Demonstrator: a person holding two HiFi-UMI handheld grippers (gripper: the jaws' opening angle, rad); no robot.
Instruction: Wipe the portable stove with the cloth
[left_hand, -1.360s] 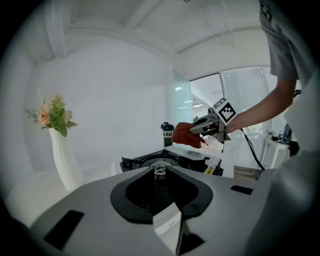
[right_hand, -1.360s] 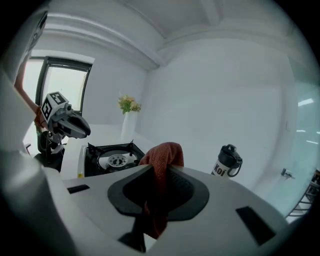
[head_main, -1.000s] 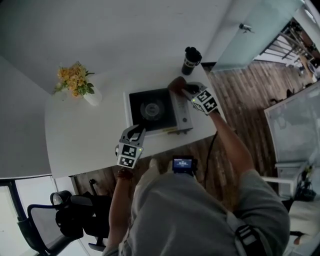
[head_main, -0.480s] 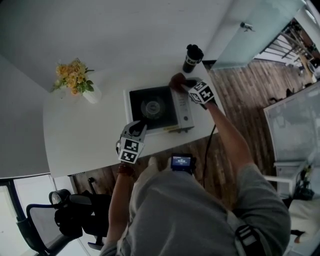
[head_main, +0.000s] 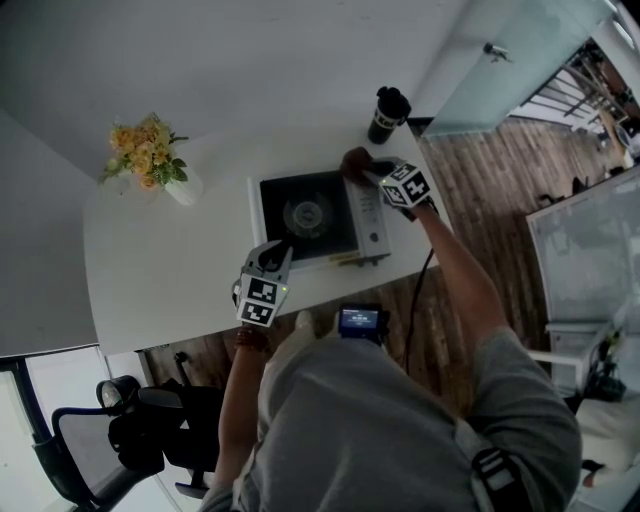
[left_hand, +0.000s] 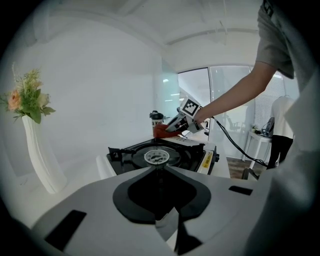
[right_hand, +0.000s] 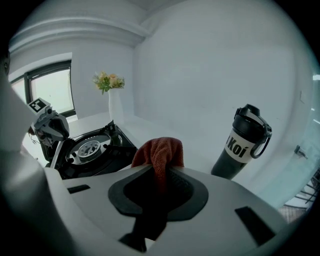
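The portable stove (head_main: 312, 216), black-topped with a silver control panel on its right, sits on the white table (head_main: 170, 270). My right gripper (head_main: 370, 172) is shut on a reddish-brown cloth (head_main: 352, 160), which rests at the stove's far right corner. In the right gripper view the cloth (right_hand: 159, 154) bulges out between the jaws. My left gripper (head_main: 281, 246) is at the stove's near left edge. Its jaws have just been closing and stand nearly together. They hide the rim, so I cannot see if anything is between them. The burner (left_hand: 159, 156) lies just beyond them.
A dark tumbler (head_main: 385, 114) stands behind the stove's right corner, close to the cloth. A white vase of yellow flowers (head_main: 150, 158) is at the table's far left. An office chair (head_main: 150, 430) is by the table's near side. A cable (head_main: 418, 300) hangs from the right hand.
The right gripper has sunk a little with the cloth, onto the stove's far right corner, and rolled slightly. The left gripper has stayed at the stove's near edge.
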